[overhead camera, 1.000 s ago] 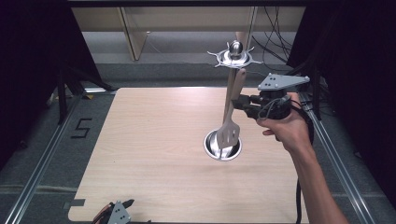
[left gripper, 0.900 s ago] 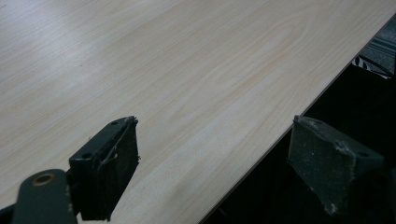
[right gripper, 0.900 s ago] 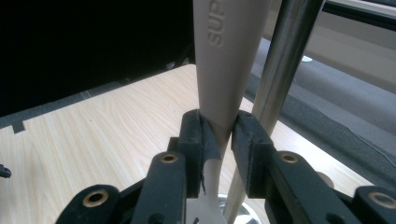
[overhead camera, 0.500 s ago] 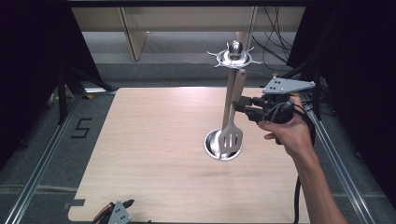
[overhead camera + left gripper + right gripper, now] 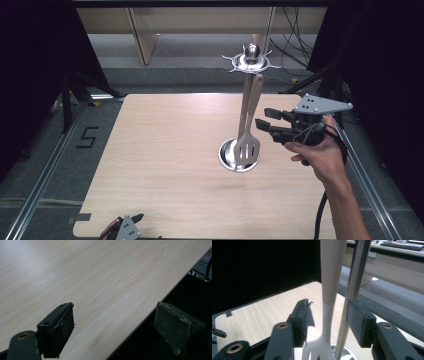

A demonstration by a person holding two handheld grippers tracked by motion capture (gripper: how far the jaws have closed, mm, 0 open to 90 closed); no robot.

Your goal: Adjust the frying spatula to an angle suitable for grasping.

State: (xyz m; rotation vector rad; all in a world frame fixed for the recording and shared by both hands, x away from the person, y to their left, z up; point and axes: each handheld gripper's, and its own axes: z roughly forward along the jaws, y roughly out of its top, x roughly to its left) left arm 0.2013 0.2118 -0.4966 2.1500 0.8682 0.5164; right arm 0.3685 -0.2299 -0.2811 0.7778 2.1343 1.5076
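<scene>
A cream slotted spatula (image 5: 248,146) hangs by its handle from the hooked crown (image 5: 251,61) of a metal utensil stand, whose round base (image 5: 226,154) rests on the wooden table (image 5: 150,150). My right gripper (image 5: 262,117) is just right of the spatula, and its jaws have just been opening. In the right gripper view the handle (image 5: 331,277) and the steel pole (image 5: 355,277) rise between the spread pads of the right gripper (image 5: 328,307), with a gap on both sides. My left gripper (image 5: 125,227) lies at the table's front edge. In the left gripper view it (image 5: 113,310) is open and holds nothing.
Metal rails run along both sides of the table. A dark curtain hangs left and right, and a shelf and cables lie beyond the far edge. The left gripper view looks across bare wood (image 5: 100,270) to the table's edge.
The right gripper's jaws have parted from the spatula handle and the hand has drawn back slightly to the right and down. The spatula now hangs freely from the stand. The left gripper stayed put.
</scene>
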